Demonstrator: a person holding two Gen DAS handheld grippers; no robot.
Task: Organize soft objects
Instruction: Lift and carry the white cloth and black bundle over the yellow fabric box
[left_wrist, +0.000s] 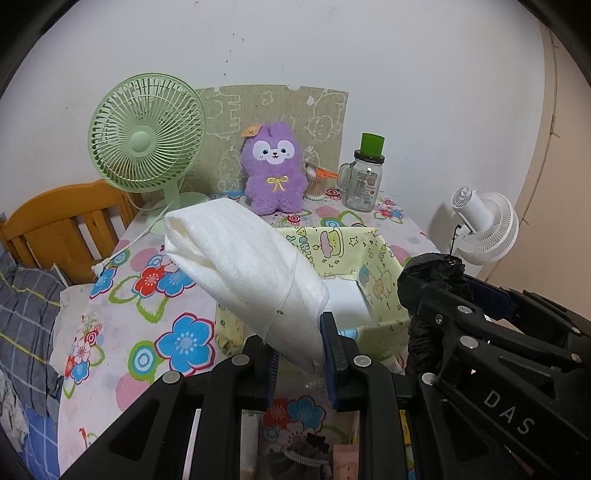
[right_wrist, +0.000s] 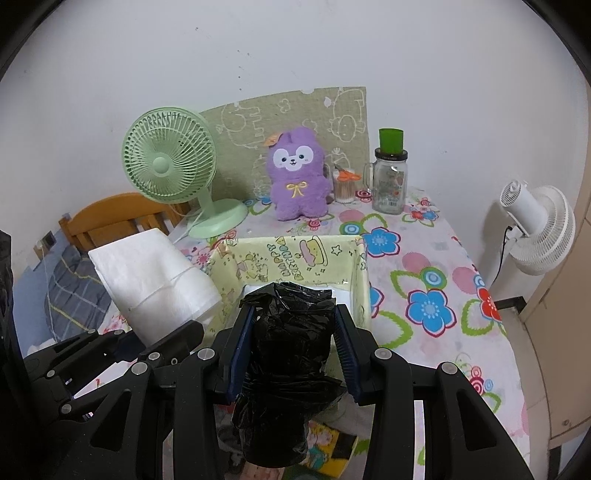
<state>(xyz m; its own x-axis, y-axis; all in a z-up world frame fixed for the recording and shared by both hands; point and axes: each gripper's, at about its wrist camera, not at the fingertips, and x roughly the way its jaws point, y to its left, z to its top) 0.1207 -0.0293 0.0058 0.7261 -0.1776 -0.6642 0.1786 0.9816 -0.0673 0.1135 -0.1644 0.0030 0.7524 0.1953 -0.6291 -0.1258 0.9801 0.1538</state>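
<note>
My left gripper (left_wrist: 301, 347) is shut on a folded white foam sheet bundle (left_wrist: 240, 273) tied with thread, held above the table left of the yellow fabric box (left_wrist: 384, 258). The bundle also shows in the right wrist view (right_wrist: 155, 280). My right gripper (right_wrist: 291, 332) is shut on a crumpled black plastic bag roll (right_wrist: 288, 354), held over the near edge of the yellow box (right_wrist: 291, 258). The black roll and right gripper show at right in the left wrist view (left_wrist: 432, 273). A white item lies inside the box (left_wrist: 343, 295).
On the floral tablecloth (right_wrist: 424, 280) at the back stand a green desk fan (right_wrist: 170, 166), a purple plush toy (right_wrist: 297, 177), a cup of cotton swabs (right_wrist: 343, 188) and a glass jar with a green cap (right_wrist: 389, 181). A white fan (right_wrist: 535, 229) stands at right, a wooden bed frame (left_wrist: 62, 229) at left.
</note>
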